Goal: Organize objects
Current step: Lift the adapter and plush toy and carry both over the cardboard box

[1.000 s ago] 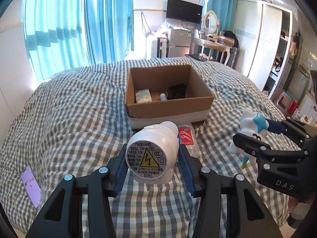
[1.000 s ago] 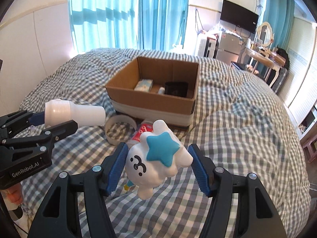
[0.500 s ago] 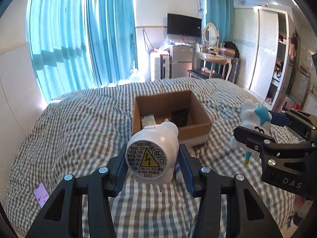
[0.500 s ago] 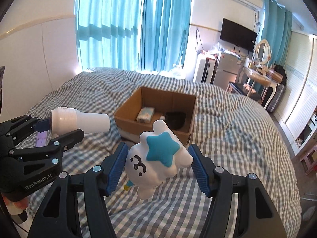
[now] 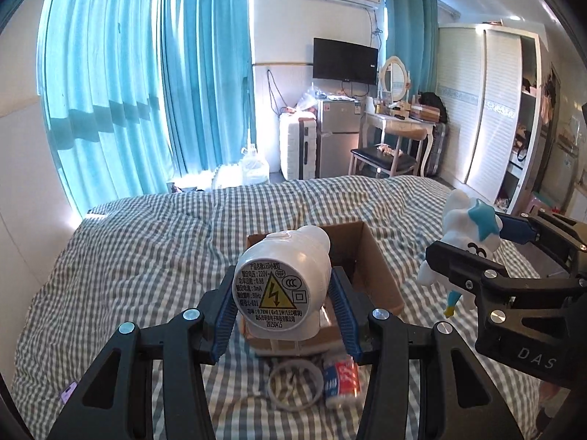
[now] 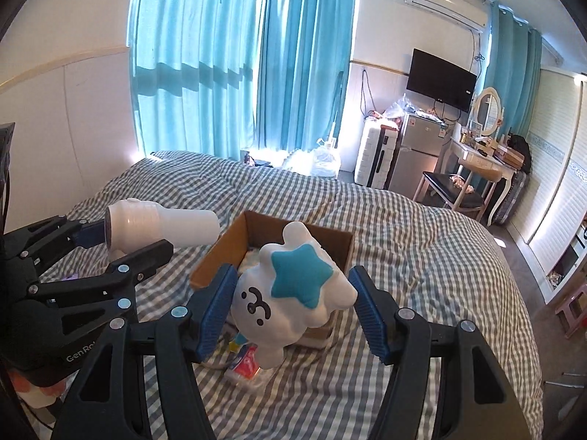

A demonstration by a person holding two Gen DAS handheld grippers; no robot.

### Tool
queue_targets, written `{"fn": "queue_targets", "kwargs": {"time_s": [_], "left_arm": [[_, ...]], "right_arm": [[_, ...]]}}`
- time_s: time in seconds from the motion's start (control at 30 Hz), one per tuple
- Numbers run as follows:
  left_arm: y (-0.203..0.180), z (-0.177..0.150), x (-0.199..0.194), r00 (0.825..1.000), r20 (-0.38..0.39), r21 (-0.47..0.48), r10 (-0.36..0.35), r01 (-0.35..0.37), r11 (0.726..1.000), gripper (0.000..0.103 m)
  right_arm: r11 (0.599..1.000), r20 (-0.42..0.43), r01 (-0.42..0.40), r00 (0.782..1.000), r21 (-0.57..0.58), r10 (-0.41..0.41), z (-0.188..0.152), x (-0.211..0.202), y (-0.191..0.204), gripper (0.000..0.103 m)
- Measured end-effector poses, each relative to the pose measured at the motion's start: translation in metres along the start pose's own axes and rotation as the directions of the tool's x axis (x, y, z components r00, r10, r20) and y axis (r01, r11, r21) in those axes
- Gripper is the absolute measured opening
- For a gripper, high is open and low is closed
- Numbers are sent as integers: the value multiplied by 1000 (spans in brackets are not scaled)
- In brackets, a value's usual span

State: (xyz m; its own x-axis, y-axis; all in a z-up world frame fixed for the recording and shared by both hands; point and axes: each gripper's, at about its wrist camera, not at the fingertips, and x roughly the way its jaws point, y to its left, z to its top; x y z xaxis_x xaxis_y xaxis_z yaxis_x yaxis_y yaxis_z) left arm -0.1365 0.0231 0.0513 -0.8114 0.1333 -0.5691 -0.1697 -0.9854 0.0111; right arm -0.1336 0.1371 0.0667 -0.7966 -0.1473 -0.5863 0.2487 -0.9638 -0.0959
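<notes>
My left gripper (image 5: 282, 311) is shut on a white LED night light (image 5: 280, 289) with a yellow warning label, held high above the bed; it also shows in the right wrist view (image 6: 161, 223). My right gripper (image 6: 293, 315) is shut on a white cloud toy (image 6: 293, 297) with a blue star, also seen in the left wrist view (image 5: 466, 242). The open cardboard box (image 5: 374, 275) sits on the checked bed below both, partly hidden by the held things; it also shows in the right wrist view (image 6: 227, 253).
A tape ring (image 5: 295, 381) and a red-and-blue packet (image 5: 341, 377) lie on the checked duvet (image 5: 146, 275) in front of the box. A purple phone (image 5: 68, 392) lies at the bed's left. Curtains, fridge, suitcase, dressing table and wardrobe stand beyond the bed.
Both grippers have risen with their objects still held. The box and bed now sit lower and smaller in both views, and more of the room shows.
</notes>
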Motion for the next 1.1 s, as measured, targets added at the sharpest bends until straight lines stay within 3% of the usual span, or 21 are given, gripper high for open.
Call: {"fn": "queue_targets", "kwargs": {"time_s": [0.23,0.43,0.63,0.77,1.1], "left_arm": [[7,28,60,999,-42,-8,1,-1,1000,49],[12,31,124,995,-98,-8,5,-6,1000,49],[10,14,183,985,-174,9,-14,16,1000,49],[1,-7,210,977,-213,45,-25,35,998,49],[-3,-29,227,963,-264,47,-47,62,997,49]], "right_arm": [[999,-24,0,1000,42,1,38,58,-27,63],[995,-72,-11,997,97,18,46,118,-51,63],[997,-149,16,989,70,-5,33,180,-55,63],[997,-204,-4,979,82,21,14,213,-56,63],[997,-265,-11,964,78,31,-15,234,-52,63]]}}
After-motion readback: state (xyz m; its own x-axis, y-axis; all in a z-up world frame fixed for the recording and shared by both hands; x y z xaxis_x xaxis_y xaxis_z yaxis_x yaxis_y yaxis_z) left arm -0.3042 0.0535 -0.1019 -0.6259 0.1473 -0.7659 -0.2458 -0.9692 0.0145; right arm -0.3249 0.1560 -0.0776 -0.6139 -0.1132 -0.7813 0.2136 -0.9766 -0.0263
